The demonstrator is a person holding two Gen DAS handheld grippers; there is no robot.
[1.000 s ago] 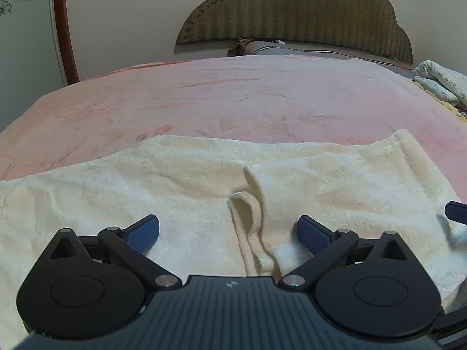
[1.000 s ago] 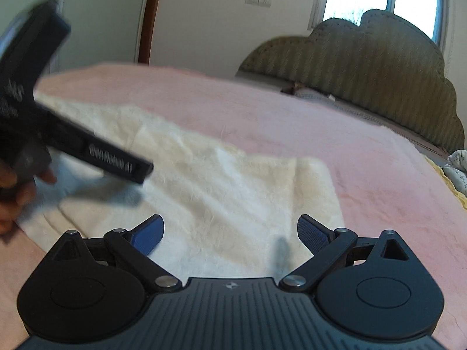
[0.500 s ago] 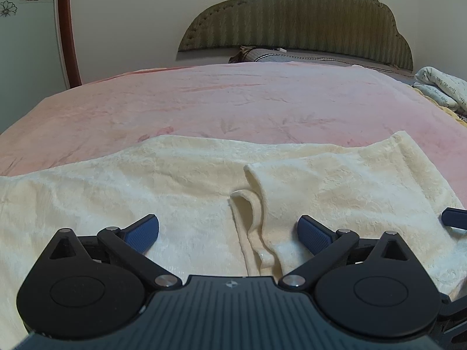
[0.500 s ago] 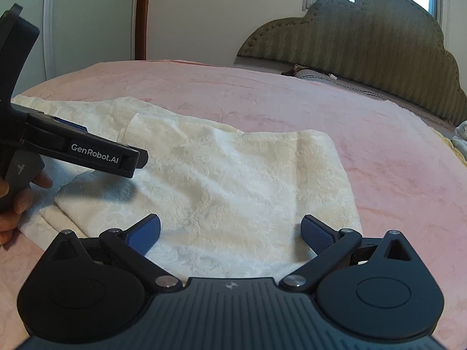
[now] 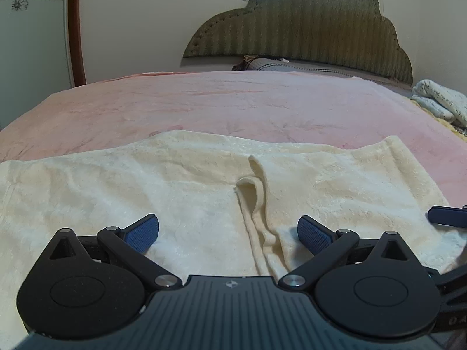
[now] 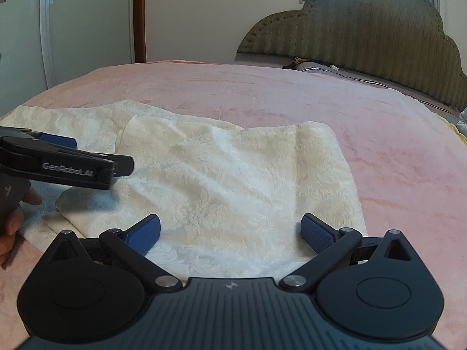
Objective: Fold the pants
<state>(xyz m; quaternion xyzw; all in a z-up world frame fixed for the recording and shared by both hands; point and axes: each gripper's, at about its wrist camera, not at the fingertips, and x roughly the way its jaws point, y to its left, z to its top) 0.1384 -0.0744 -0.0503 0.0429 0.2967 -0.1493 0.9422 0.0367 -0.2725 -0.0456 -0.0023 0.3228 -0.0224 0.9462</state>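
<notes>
Bed (image 5: 233, 102), pants (image 5: 175, 180) beneath tool (image 5: 228, 233)

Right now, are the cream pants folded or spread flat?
Partly folded: the cream pants have one layer doubled over, its edge lying across the cloth on the pink blanket.

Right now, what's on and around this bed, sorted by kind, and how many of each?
Cream pants: 1
Handheld grippers, left gripper and right gripper: 2
Pink bedspread: 1
Padded headboard: 1
Pillow: 1
Folded white bedding: 1
Total: 7
</notes>
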